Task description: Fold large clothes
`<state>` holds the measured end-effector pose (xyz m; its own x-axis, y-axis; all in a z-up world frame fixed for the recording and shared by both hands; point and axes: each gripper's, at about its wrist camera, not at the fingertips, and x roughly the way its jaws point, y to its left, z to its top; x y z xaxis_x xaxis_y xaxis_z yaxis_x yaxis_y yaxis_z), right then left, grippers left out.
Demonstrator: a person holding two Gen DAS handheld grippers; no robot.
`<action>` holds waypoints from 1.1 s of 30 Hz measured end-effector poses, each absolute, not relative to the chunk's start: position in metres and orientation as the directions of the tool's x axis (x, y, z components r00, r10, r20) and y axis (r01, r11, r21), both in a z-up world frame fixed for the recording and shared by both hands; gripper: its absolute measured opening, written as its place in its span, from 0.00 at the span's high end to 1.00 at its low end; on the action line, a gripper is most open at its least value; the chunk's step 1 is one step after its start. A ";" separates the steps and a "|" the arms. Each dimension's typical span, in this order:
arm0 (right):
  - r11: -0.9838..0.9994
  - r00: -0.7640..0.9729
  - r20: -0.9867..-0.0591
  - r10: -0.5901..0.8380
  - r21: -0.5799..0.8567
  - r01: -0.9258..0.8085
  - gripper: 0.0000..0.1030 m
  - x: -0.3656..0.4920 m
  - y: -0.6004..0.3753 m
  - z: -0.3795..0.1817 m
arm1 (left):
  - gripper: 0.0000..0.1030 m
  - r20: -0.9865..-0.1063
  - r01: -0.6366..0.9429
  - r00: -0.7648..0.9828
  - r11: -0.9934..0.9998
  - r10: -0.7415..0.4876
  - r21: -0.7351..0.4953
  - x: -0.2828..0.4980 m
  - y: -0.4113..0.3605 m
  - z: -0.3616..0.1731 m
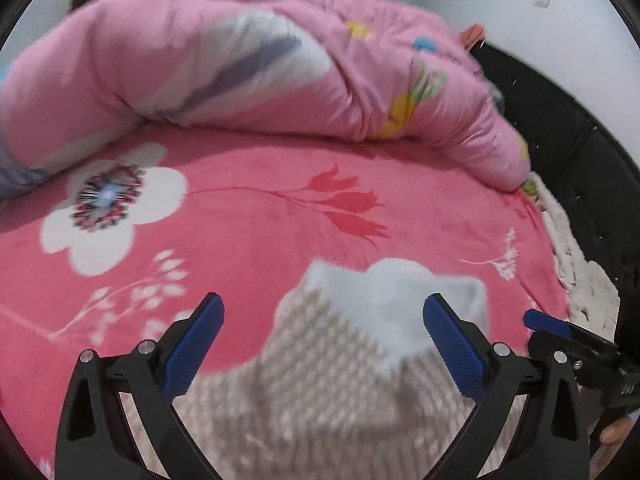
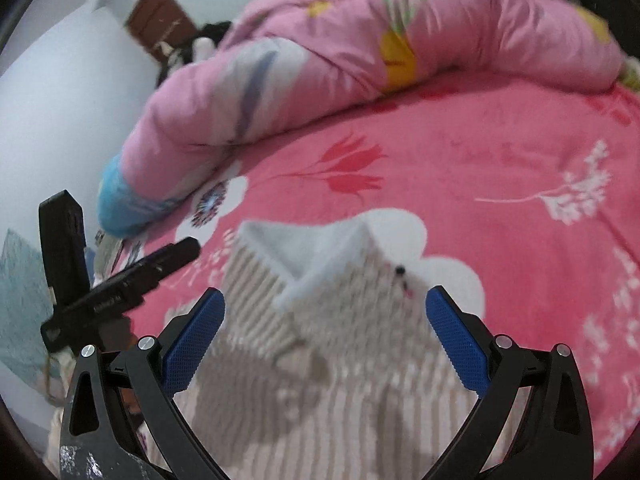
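Beige ribbed garment [image 1: 320, 380] on pink bedsheet [image 1: 240, 240], lying between and below both tongs, left gripper [image 1: 320, 340] spread wide, empty, right gripper [image 2: 324, 332] spread wide, empty.

A bed covered by a fleecy coral-pink sheet [image 1: 256, 216] printed with white flowers and red tulips is carrying everything. A puffy pink quilt [image 1: 248, 64] with colourful patches is lying bunched along its far side. A beige ribbed knit garment with white fleece lining [image 2: 320, 344] is lying on the near part.
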<state>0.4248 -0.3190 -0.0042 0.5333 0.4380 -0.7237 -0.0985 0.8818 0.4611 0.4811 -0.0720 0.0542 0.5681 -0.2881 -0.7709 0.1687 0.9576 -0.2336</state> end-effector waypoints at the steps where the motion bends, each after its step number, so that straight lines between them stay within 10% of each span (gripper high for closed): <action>1: 0.882 0.516 -0.735 0.439 0.463 -0.091 0.07 0.436 -0.317 -0.011 | 0.05 -0.776 0.162 0.563 0.958 -0.285 -0.235 0.487 -0.074 0.049; 6: 0.876 0.466 -0.766 0.443 0.480 -0.043 0.23 0.472 -0.317 -0.034 | 0.17 -0.818 0.133 0.542 0.980 -0.195 -0.146 0.515 -0.089 0.022; 11: 0.853 0.444 -0.749 0.493 0.517 -0.075 0.74 0.471 -0.321 -0.033 | 0.64 -0.828 0.158 0.533 0.982 -0.174 -0.105 0.514 -0.090 0.016; 14: 0.867 0.459 -0.745 0.484 0.480 -0.135 0.85 0.453 -0.318 -0.017 | 0.74 -0.808 0.207 0.550 0.972 -0.211 -0.114 0.499 -0.092 0.028; 25: 0.907 0.426 -0.808 0.407 0.305 -0.289 0.86 0.326 -0.303 -0.021 | 0.84 -0.756 0.456 0.579 0.890 -0.305 -0.010 0.352 -0.075 0.059; 33: 0.865 0.545 -0.678 0.494 0.319 -0.387 0.51 0.297 -0.284 0.041 | 0.86 -0.759 0.446 0.534 0.887 -0.372 -0.121 0.313 -0.053 0.006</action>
<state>0.2968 -0.2844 0.0414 0.5446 0.4939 -0.6779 -0.3870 0.8650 0.3193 0.3134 -0.0526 0.0062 0.5338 -0.3720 -0.7593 0.4458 0.8869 -0.1211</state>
